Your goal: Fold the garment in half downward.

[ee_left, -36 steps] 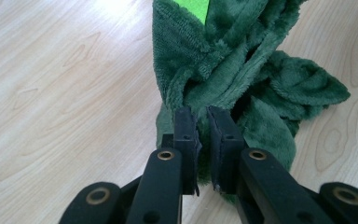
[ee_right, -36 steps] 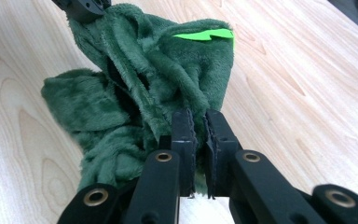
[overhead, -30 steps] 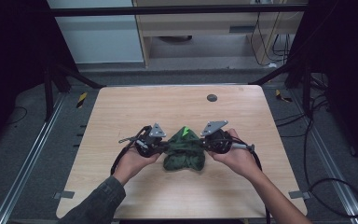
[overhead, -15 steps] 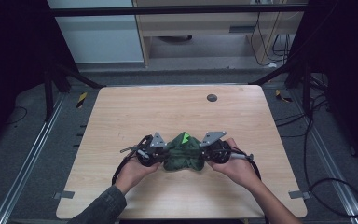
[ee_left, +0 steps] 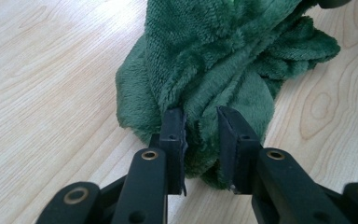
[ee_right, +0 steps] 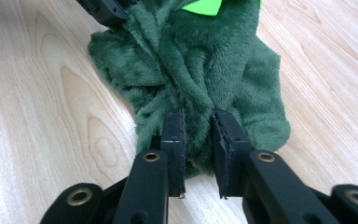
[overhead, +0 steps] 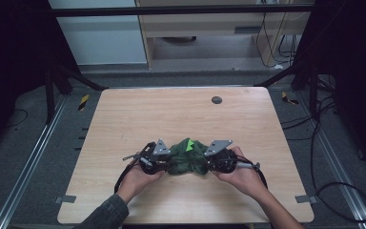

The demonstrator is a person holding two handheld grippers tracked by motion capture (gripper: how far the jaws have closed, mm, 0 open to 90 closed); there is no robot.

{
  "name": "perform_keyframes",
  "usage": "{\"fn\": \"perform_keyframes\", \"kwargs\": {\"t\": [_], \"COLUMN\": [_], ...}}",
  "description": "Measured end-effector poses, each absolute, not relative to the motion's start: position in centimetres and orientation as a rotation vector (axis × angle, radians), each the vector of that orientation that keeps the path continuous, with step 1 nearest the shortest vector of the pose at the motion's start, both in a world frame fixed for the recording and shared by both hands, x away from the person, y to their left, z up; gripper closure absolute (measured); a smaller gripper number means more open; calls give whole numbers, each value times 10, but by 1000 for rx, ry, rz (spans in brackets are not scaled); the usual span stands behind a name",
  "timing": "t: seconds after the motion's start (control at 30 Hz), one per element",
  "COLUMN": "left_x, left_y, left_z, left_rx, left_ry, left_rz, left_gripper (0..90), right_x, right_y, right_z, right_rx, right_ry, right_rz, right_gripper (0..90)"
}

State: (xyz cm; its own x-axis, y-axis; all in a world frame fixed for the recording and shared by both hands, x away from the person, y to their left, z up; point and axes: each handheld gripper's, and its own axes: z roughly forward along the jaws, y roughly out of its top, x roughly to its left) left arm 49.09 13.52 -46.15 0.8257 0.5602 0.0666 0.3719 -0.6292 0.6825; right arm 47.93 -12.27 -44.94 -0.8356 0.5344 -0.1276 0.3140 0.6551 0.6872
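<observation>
A dark green fleecy cloth (overhead: pixel 188 157) with a bright green patch (overhead: pixel 188 144) lies bunched on the wooden table (overhead: pixel 171 114), near its front edge. My left gripper (overhead: pixel 167 164) has the cloth's left end and my right gripper (overhead: pixel 209 164) its right end. In the left gripper view the cloth (ee_left: pixel 223 60) gathers into a fold that fills the narrow gap of my left gripper (ee_left: pixel 201 126). In the right gripper view the cloth (ee_right: pixel 200 70) is pinched the same way by my right gripper (ee_right: pixel 199 126). Both pairs of jaws have just been opening slightly, and the pads still touch the fold.
A small dark disc (overhead: pixel 216 99) sits on the table's far side. Black frame posts stand at the back left (overhead: pixel 52 81) and back right (overhead: pixel 310 76). Cables (overhead: pixel 333 191) lie on the floor to the right.
Both hands have come down and toward the table's front edge with the cloth. The cloth now rests on the tabletop in a tighter bunch.
</observation>
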Motion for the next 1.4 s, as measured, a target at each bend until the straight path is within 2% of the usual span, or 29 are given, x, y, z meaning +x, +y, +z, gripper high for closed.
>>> {"fn": "perform_keyframes", "kwargs": {"t": [0.67,1.4], "left_x": [472,465], "left_y": [143,152], "left_z": [-475,-479], "left_rx": [2276,2278], "left_ry": [688,704], "left_rz": [365,346], "left_gripper": [681,677], "right_x": [464,454], "right_y": [-127,-126], "right_z": [-462,-464], "right_rx": [680,676], "right_ry": [2574,2582], "right_rz": [974,961], "right_gripper": [686,611]}}
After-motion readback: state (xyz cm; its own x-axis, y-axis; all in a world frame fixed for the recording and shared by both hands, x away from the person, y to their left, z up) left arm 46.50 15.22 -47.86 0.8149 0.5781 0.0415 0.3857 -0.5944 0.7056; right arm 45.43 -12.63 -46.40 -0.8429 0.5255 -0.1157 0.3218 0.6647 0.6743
